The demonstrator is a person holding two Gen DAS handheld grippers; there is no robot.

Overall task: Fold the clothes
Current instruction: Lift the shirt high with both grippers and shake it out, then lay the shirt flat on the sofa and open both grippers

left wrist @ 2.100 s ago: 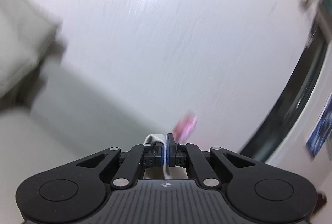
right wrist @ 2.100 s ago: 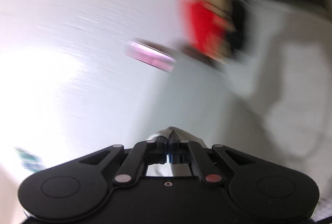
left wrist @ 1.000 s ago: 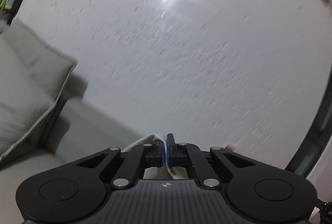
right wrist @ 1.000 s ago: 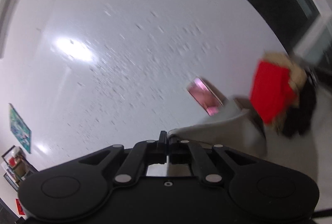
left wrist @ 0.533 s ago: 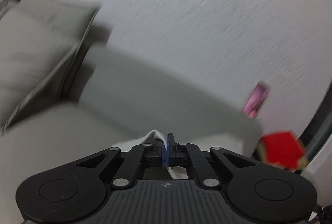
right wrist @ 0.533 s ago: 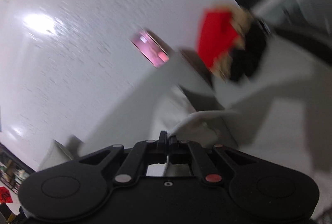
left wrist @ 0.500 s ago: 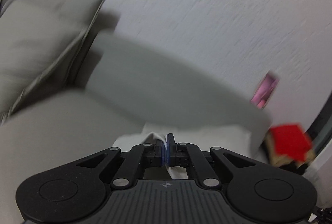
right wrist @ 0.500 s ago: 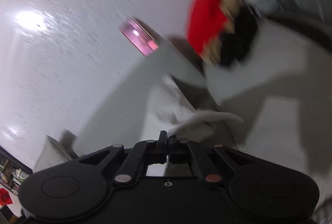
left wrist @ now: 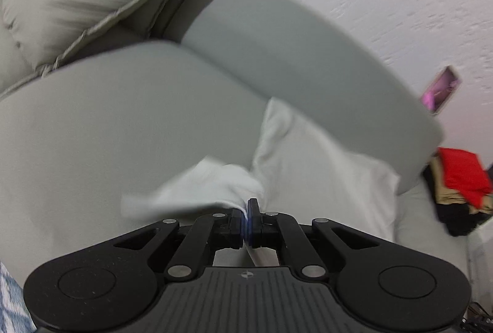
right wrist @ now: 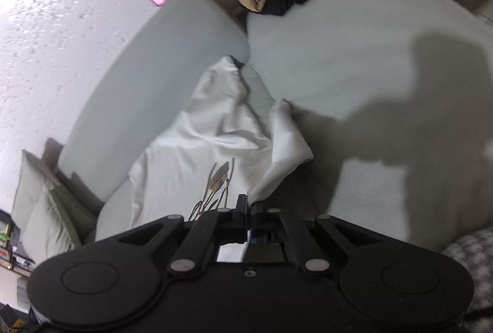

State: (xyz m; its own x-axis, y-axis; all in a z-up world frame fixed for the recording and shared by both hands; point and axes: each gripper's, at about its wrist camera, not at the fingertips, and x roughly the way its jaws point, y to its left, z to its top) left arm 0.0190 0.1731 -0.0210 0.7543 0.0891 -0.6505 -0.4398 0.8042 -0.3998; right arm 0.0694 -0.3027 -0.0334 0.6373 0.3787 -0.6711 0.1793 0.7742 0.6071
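Below us, a white shirt [right wrist: 215, 148] lies on a grey sofa [right wrist: 354, 62], its long axis running away toward the backrest. Our left gripper [left wrist: 245, 220] and right gripper [right wrist: 249, 220] each pinch its near edge, jaws closed on fabric.

White shirt [right wrist: 215, 148] rumpled on sofa
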